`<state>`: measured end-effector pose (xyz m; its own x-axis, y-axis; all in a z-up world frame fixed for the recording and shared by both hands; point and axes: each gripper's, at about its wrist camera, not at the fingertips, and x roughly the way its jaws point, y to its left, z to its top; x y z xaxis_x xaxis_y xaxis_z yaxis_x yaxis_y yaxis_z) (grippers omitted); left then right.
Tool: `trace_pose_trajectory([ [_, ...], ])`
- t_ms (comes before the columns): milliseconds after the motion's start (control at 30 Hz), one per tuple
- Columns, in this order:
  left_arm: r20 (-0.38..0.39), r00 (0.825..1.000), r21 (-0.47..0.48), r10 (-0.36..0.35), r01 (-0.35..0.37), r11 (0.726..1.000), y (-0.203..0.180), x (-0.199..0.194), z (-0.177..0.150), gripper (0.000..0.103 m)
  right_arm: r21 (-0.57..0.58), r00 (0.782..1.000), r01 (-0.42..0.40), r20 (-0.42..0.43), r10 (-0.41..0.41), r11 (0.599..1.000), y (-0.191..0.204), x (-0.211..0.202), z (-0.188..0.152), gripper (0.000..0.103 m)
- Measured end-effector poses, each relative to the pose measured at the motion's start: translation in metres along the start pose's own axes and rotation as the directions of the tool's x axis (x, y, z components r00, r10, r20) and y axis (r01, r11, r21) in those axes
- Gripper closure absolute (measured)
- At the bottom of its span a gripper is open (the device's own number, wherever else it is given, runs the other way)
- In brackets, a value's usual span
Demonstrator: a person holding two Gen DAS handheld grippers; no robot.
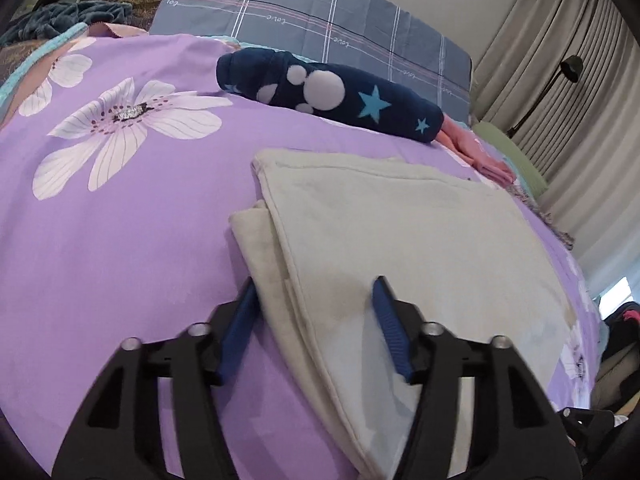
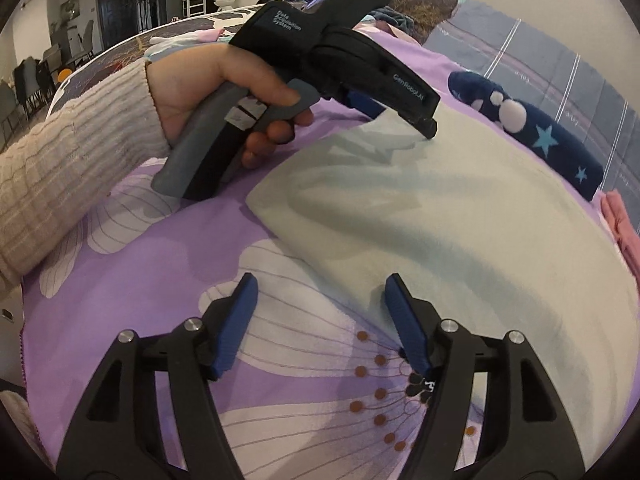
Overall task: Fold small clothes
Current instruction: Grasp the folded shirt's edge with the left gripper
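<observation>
Cloth (image 1: pixel 400 240), pale and folded, lies on the purple sheet (image 1: pixel 120 240) with its left edge between the left gripper's (image 1: pixel 316 292) spread jaws, which don't pinch it. The right gripper (image 2: pixel 320 288) is spread too, its right finger over the cloth's near edge. Beyond the cloth lies a navy roll (image 1: pixel 332 92).

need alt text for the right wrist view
The open right claw hovers at the edge of a pale folded cloth on a purple floral bedsheet. Beyond, a hand holds the left claw at the cloth's far corner.
</observation>
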<state>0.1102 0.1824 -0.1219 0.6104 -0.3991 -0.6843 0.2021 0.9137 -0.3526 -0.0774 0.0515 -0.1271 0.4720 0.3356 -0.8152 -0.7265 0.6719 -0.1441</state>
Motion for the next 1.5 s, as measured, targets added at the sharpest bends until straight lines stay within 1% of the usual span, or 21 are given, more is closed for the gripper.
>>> trace_pose_trajectory([
  [33,-0.003,1.0,-0.007,-0.007,0.007,1.0,0.001,0.001,0.0,0.076,0.007,1.0,-0.006,-0.003,0.006,1.0,-0.002,0.001,0.001,0.035],
  [67,-0.004,1.0,-0.018,-0.022,0.022,1.0,0.003,0.001,0.001,0.088,0.021,1.0,-0.017,-0.007,0.017,1.0,-0.004,0.003,0.001,0.035],
  [100,-0.006,0.999,-0.031,-0.041,0.041,0.999,0.005,0.002,0.001,0.091,0.037,0.999,-0.029,-0.012,0.03,0.999,-0.005,0.003,0.0,0.035],
  [200,-0.006,0.999,-0.034,-0.039,0.039,0.999,0.004,0.003,0.001,0.092,0.106,0.996,-0.081,-0.038,0.085,0.991,-0.011,0.005,-0.001,0.034],
  [267,-0.007,0.999,-0.034,-0.038,0.037,0.999,0.004,0.004,0.002,0.092,0.126,0.994,-0.094,-0.045,0.1,0.988,-0.013,0.005,-0.001,0.034],
  [433,-0.007,0.998,-0.05,-0.056,0.055,0.997,0.008,0.004,0.001,0.091,0.107,0.996,-0.076,-0.043,0.081,0.991,-0.005,0.002,-0.002,0.034],
  [533,-0.01,0.998,-0.064,-0.061,0.06,0.996,0.01,0.005,0.0,0.086,0.111,0.996,-0.076,-0.039,0.081,0.991,-0.006,0.002,-0.002,0.034],
  [767,-0.013,0.993,-0.101,-0.114,0.112,0.989,0.017,0.008,-0.002,0.085,0.108,0.998,-0.042,-0.035,0.047,0.993,-0.005,0.002,0.0,0.033],
  [900,-0.012,0.996,-0.083,-0.093,0.091,0.992,0.013,0.008,-0.003,0.084,0.09,0.999,0.024,-0.035,-0.021,0.996,0.003,0.004,0.003,0.034],
  [1000,-0.013,0.997,-0.064,-0.072,0.071,0.995,0.009,0.009,-0.002,0.084,0.055,0.992,0.122,-0.039,-0.12,0.991,0.016,0.007,0.008,0.035],
  [1033,-0.011,0.997,-0.065,-0.07,0.069,0.995,0.009,0.009,-0.002,0.084,0.035,0.987,0.158,-0.038,-0.156,0.987,0.021,0.008,0.01,0.035],
  [1067,-0.011,0.997,-0.071,-0.076,0.075,0.995,0.01,0.009,-0.003,0.084,0.0,0.976,0.215,-0.033,-0.215,0.977,0.029,0.01,0.014,0.035],
  [1133,-0.009,0.995,-0.092,-0.1,0.099,0.991,0.013,0.009,-0.002,0.085,-0.043,0.96,0.279,-0.024,-0.28,0.959,0.037,0.016,0.02,0.035],
  [1233,-0.005,0.986,-0.156,-0.168,0.165,0.974,0.024,0.011,0.0,0.085,-0.089,0.929,0.369,-0.003,-0.371,0.925,0.048,0.032,0.034,0.036],
  [1300,-0.006,0.979,-0.183,-0.204,0.2,0.963,0.028,0.015,0.004,0.085,-0.097,0.921,0.387,0.004,-0.389,0.917,0.05,0.039,0.041,0.042],
  [1333,-0.008,0.977,-0.189,-0.215,0.21,0.959,0.028,0.018,0.006,0.085,-0.1,0.919,0.393,0.01,-0.395,0.914,0.05,0.042,0.045,0.049],
  [1367,-0.011,0.974,-0.195,-0.224,0.218,0.956,0.029,0.02,0.01,0.085,-0.113,0.916,0.4,0.016,-0.401,0.909,0.053,0.046,0.048,0.063],
  [1400,-0.015,0.973,-0.198,-0.23,0.223,0.955,0.029,0.023,0.013,0.085,-0.126,0.915,0.402,0.019,-0.403,0.907,0.056,0.049,0.05,0.074],
  [1433,-0.019,0.972,-0.202,-0.234,0.225,0.953,0.028,0.026,0.016,0.087,-0.14,0.915,0.402,0.019,-0.404,0.905,0.057,0.051,0.051,0.094],
  [1467,-0.023,0.972,-0.206,-0.233,0.224,0.953,0.027,0.028,0.019,0.089,-0.139,0.908,0.416,0.013,-0.419,0.898,0.056,0.053,0.051,0.1],
  [1500,-0.025,0.973,-0.21,-0.231,0.221,0.952,0.026,0.029,0.021,0.092,-0.115,0.913,0.407,0.017,-0.408,0.906,0.05,0.051,0.05,0.101],
])
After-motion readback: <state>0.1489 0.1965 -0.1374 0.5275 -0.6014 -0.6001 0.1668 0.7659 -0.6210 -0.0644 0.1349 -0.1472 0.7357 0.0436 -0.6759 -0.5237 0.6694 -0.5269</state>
